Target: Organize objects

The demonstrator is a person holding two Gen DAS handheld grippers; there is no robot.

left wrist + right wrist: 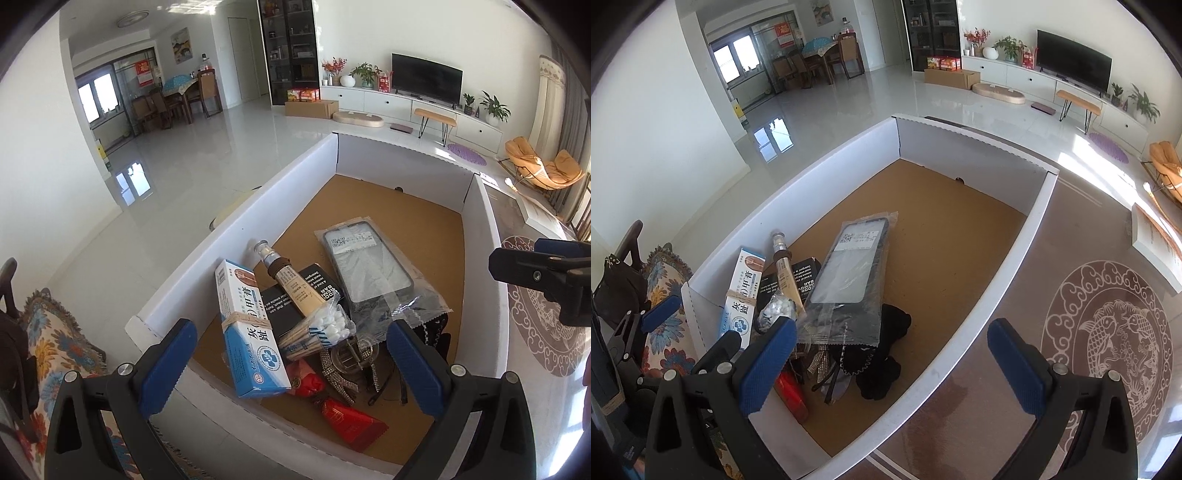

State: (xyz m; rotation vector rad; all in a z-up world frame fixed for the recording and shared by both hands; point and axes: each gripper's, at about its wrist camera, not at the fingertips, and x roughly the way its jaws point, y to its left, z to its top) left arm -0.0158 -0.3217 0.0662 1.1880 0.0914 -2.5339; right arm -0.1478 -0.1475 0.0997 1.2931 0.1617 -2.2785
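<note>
A white box [236,221] with a brown cardboard floor holds a pile at its near end. In the pile lie a blue-and-white medicine carton [247,332], a cream tube [291,284], a bag of cotton swabs [325,328], a bagged phone case [365,266], a black box [295,299], a rhinestone buckle [347,358], a red packet [351,421] and black cloth [886,350]. My left gripper [291,362] hangs open above the pile, holding nothing. My right gripper [894,365] is open wide over the box's [812,195] near right rim, nothing between its fingers. The phone case [849,269] lies just beyond it.
The box stands on a brown table with a white koi pattern [1108,339]. A white booklet [1156,243] lies at the table's far right. A floral cushion [55,332] sits left of the box. The box's far half shows bare cardboard [942,221].
</note>
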